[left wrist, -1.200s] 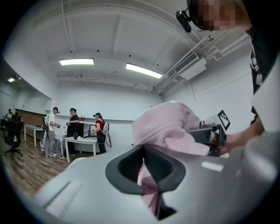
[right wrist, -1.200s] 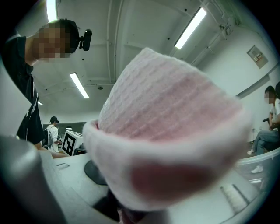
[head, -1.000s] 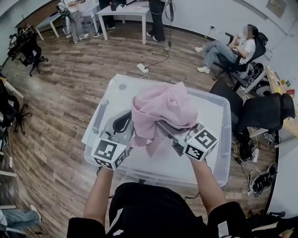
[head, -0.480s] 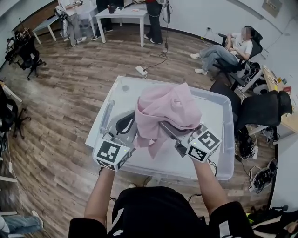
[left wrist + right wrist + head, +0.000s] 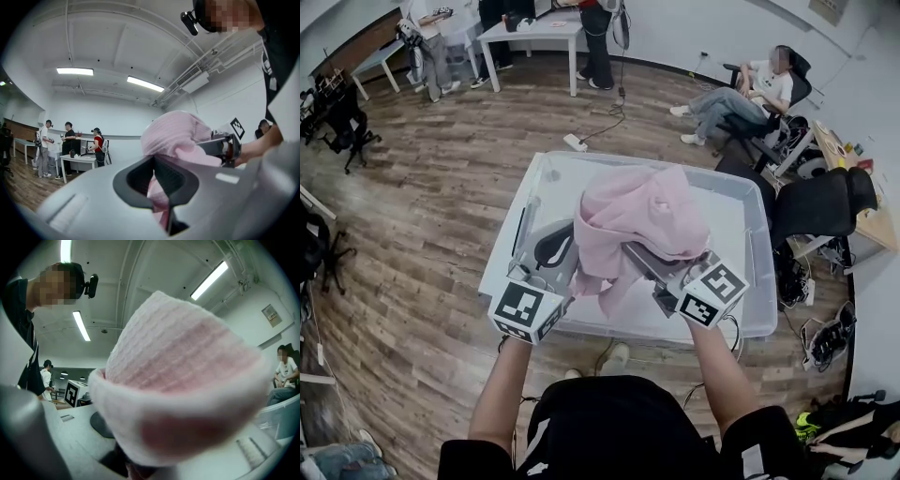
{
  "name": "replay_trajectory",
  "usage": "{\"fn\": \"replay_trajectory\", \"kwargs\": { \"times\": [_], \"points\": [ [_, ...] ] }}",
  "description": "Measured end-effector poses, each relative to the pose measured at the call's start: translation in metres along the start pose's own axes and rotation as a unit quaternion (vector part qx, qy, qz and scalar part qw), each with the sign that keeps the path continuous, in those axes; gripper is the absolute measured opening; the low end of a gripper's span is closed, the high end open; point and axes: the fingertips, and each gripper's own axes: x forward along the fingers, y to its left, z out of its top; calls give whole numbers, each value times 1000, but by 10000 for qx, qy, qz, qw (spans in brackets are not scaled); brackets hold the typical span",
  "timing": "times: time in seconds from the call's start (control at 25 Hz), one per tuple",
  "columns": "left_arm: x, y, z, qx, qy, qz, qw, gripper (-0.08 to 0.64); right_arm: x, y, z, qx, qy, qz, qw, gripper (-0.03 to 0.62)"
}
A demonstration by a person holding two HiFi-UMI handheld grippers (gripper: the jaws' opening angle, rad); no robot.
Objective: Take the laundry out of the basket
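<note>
Pink garment (image 5: pixel 637 220): ribbed knit, bunched into a lump with a loose tail hanging at its near left side. It is held up over the middle of the clear plastic basket (image 5: pixel 757 262). Left gripper (image 5: pixel 565 251): jaws almost together, a fold of the pink cloth pinched between them. Right gripper (image 5: pixel 633 253): jaws part closed, clamped on the cloth from the right; cloth fills most of its view.
</note>
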Motion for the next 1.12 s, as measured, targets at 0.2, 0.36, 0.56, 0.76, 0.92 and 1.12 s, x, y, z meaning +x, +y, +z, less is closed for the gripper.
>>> {"fn": "replay_trajectory", "kwargs": {
  "times": [0.2,0.36,0.56,0.76,0.92,1.12],
  "points": [
    [-17,-4,7,-39,-99,-90,9999,9,-5,20,6,-88,-30,-106,9999,262],
    [-38,-5,11,-51,-143,-136,9998,9,-6,42,7,-127,-51,-172,9998,262],
    [-65,-8,15,-55,-199,-208,9996,9,-10,70,6,-128,-92,-258,9995,262],
    [-88,-11,18,-98,-245,-265,9993,9,-13,95,6,-191,-92,-359,9991,262],
    [-101,-15,17,-107,-240,-330,9991,9,-18,109,3,-235,-60,-447,9987,262],
    [-107,-20,15,-178,-257,-429,9986,9,-23,117,2,-285,-22,-583,9979,264]
  ]
}}
